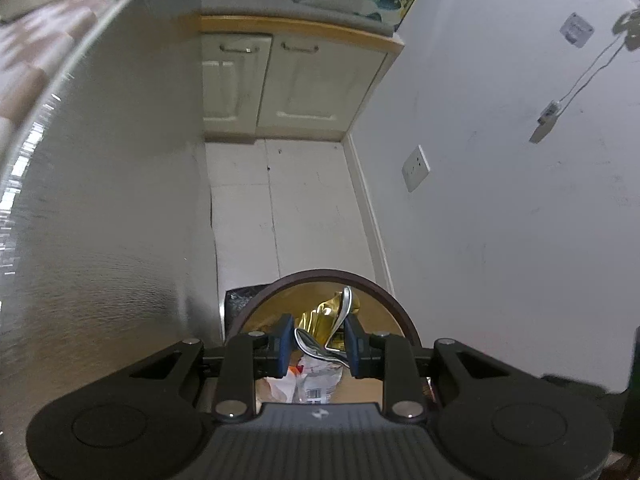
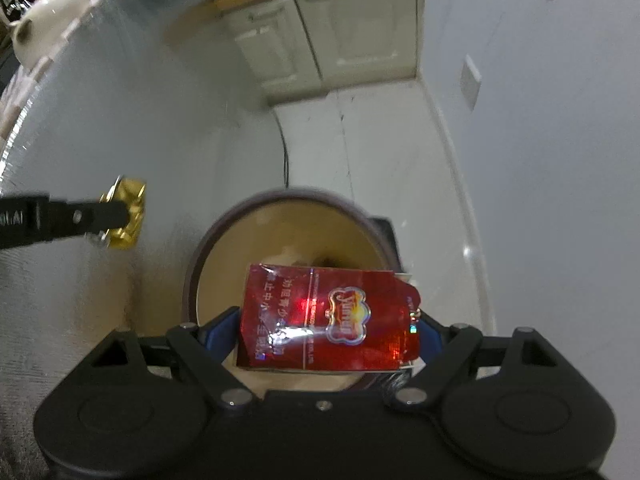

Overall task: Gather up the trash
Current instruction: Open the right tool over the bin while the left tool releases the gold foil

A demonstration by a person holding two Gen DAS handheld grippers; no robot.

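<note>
The left gripper pinches a crumpled gold-and-silver foil wrapper between its narrowly set blue pads, above the round brown-rimmed bin. The right gripper, its 2 fingers spread wide, clamps a flattened glossy red carton over the same bin.

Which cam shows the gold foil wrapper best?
Left wrist: the gold foil wrapper sits centred, pinched in the left gripper above the bin. Right wrist shows it only small at the left edge, partly behind a finger.
</note>
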